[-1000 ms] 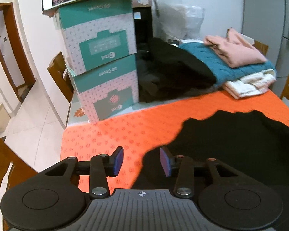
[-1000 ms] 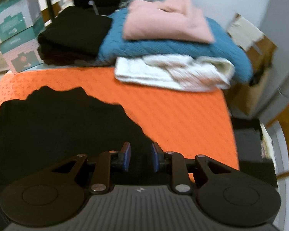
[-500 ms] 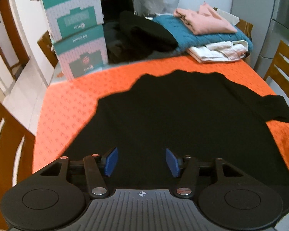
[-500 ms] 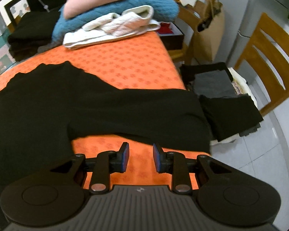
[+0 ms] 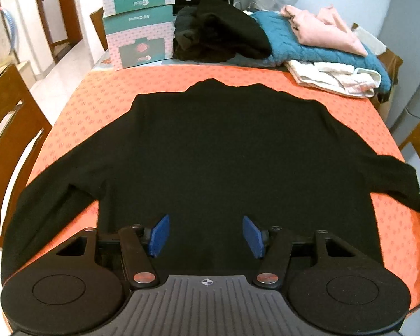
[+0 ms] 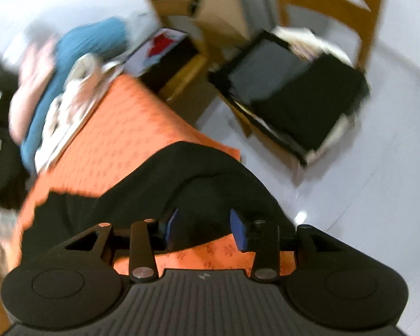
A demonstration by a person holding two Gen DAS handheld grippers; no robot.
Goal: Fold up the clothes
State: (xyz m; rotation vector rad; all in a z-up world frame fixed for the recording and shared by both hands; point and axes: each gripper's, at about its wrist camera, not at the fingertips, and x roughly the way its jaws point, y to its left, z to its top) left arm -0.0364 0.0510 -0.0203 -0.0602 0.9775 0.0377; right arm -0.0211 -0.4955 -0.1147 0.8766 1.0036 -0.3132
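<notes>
Left wrist view: black sweater point(image 5: 224, 145) lies flat on the desk point(image 5: 389, 128), which has an orange patterned cloth; collar at the far side, both sleeves spread outward to the desk's side edges. Left gripper point(image 5: 207, 235) hangs over the sweater's near hem, jaws apart and opening, nothing clamped between them. At the far end of the desk: two teal boxes point(image 5: 138, 19) stacked, a dark clothes heap point(image 5: 218, 36), a teal knit point(image 5: 302, 47) with a pink garment point(image 5: 324, 30) on top, a cream garment point(image 5: 333, 79) beside. Wooden chair point(image 5: 5, 128) at the left edge. Right wrist view, blurred: right gripper point(image 6: 205, 229) sits over the sweater's sleeve point(image 6: 182, 182) near the desk's corner, jaws apart and opening, pads not pressing the fabric. Beyond the corner, on a chair point(image 6: 330, 8), a dark folded stack point(image 6: 294, 92).
</notes>
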